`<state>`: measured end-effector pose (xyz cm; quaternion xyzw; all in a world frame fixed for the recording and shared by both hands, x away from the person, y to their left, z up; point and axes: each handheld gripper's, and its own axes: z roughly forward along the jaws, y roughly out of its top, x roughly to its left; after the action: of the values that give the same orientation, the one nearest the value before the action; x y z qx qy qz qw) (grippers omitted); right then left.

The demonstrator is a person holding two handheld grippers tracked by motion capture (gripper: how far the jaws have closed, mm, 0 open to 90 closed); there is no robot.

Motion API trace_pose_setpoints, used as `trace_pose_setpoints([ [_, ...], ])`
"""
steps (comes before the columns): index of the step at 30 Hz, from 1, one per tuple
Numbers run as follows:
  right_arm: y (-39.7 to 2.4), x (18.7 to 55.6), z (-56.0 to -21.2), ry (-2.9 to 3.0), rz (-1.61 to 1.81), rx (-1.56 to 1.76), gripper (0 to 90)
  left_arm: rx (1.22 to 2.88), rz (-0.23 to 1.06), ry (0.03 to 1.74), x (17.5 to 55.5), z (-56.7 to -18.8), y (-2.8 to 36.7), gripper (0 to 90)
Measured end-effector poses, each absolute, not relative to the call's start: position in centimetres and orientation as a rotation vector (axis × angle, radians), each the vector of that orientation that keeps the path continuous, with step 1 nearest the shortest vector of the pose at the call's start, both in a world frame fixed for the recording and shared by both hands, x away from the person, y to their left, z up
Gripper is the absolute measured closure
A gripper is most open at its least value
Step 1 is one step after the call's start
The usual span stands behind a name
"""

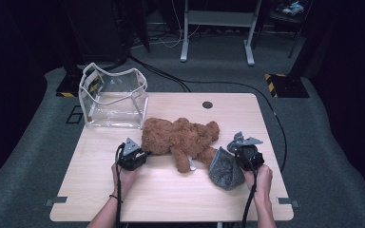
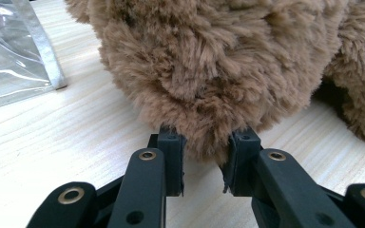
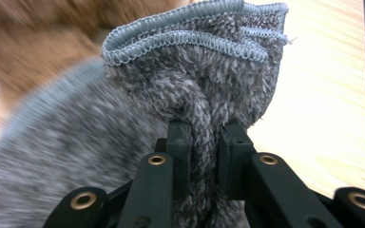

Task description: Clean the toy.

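Two tongs held low over wooden surface [image 1: 100, 190]. Left tongs [image 2: 204, 161] pinched on fur at edge of brown plush bear [image 1: 180, 137], lying mid-surface. Right tongs [image 3: 204, 156] clamped on bunched grey cloth [image 1: 224, 168], lifted just right of bear. Clear plastic bag [image 1: 114, 97] seen beyond, at far left corner.
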<state>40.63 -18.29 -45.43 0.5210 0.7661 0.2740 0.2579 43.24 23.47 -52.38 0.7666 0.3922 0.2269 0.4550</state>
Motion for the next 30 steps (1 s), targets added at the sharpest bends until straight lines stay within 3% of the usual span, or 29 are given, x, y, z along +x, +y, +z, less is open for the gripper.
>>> trace_pose_setpoints([
  [5,-15.1,42.0,-44.4,2.147,0.801,1.338,77.4,1.891,0.561,0.967,43.2,-52.4,23.5,72.8],
  [11,-12.0,44.1,-46.5,2.248,0.758,1.321,76.7,1.891,0.561,0.967,43.2,-52.4,23.5,72.8],
  [19,-13.3,43.0,-45.1,2.276,0.757,1.303,75.9,1.892,0.562,0.968,43.2,-52.4,23.4,72.8],
  [25,-14.4,42.7,-46.4,2.316,0.654,1.296,76.9,1.887,0.567,0.966,43.3,-52.4,23.5,72.7],
  [30,-17.8,41.9,-46.0,2.18,0.62,1.371,76.9,1.888,0.564,0.967,43.2,-52.4,23.6,71.2],
])
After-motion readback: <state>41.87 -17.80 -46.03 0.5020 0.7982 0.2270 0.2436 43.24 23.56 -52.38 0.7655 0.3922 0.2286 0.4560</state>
